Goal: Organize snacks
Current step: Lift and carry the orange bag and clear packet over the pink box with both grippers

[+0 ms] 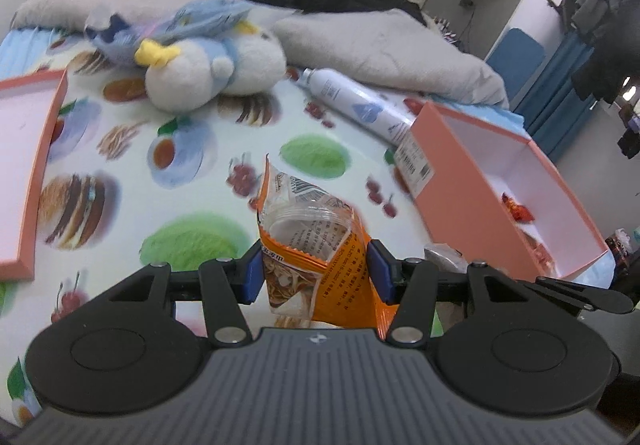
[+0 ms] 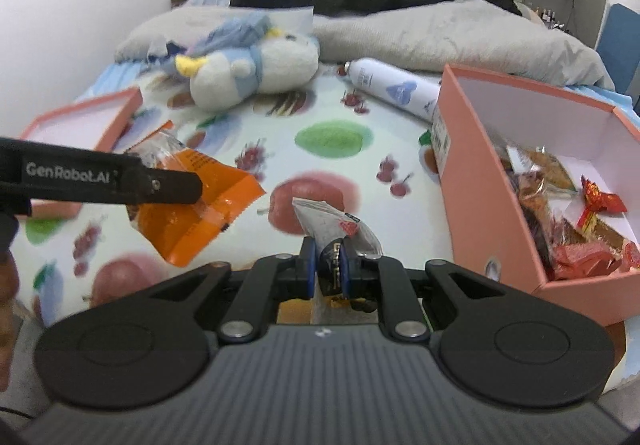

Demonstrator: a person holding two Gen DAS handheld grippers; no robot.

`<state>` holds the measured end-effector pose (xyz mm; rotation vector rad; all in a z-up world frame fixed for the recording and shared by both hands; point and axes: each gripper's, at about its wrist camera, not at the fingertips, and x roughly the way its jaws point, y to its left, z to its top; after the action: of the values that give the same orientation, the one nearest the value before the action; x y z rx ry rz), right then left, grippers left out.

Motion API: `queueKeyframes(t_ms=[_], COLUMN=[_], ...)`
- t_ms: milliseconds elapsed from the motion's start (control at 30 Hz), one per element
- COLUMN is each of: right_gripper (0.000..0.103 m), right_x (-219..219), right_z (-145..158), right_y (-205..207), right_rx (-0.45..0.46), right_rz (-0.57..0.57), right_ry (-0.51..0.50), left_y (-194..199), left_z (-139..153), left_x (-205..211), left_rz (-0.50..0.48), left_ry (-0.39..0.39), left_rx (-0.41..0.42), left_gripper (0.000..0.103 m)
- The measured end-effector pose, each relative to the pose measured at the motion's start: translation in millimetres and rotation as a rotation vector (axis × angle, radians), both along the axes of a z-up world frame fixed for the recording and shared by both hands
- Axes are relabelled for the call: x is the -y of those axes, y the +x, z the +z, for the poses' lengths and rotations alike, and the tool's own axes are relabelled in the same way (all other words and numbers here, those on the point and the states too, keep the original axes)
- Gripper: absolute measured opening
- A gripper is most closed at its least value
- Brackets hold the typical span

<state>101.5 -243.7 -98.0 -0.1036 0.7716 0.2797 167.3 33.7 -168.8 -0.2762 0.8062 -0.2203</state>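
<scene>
**Two light packets held above the bed**

The orange snack packet point(image 1: 320, 245), light and crinkly, is pinched low in the left gripper point(image 1: 316, 271). The right gripper point(image 2: 329, 269) clamps a slippery grey packet point(image 2: 332, 229). The pink box point(image 2: 480, 173) sits right of both.

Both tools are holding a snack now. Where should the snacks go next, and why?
Probably carry the right tool with its silver-and-black foil packet over the open pink cardboard box and let go. That box already holds wrapped snacks and sits closest. The left tool's orange plastic snack bag can follow.
</scene>
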Motion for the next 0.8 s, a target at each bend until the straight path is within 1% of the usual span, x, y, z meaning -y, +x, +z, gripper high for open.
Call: queueKeyframes(t_ms=[233, 400, 567, 733, 800], right_gripper=[0.015, 0.015, 0.015, 0.015, 0.015], right_x=[11, 17, 30, 48, 56], right_z=[35, 65, 92, 113, 119], right_y=[8, 12, 19, 27, 29], right_rx=[0.058, 0.145, 0.213, 0.263, 0.291], right_rz=[-0.013, -0.012, -0.025, -0.052, -0.068], right_ry=[0.046, 0.032, 0.028, 0.029, 0.014], left_y=[12, 21, 34, 44, 48], left_z=[40, 68, 90, 111, 118], left_x=[8, 17, 27, 43, 50], left_rz=[-0.012, -0.021, -0.028, -0.049, -0.061], left_ry=[-0.041, -0.061, -0.086, -0.093, -0.095], left_rx=[0.058, 0.112, 0.138, 0.176, 0.189], left_gripper=[0.059, 0.059, 0.059, 0.059, 0.059])
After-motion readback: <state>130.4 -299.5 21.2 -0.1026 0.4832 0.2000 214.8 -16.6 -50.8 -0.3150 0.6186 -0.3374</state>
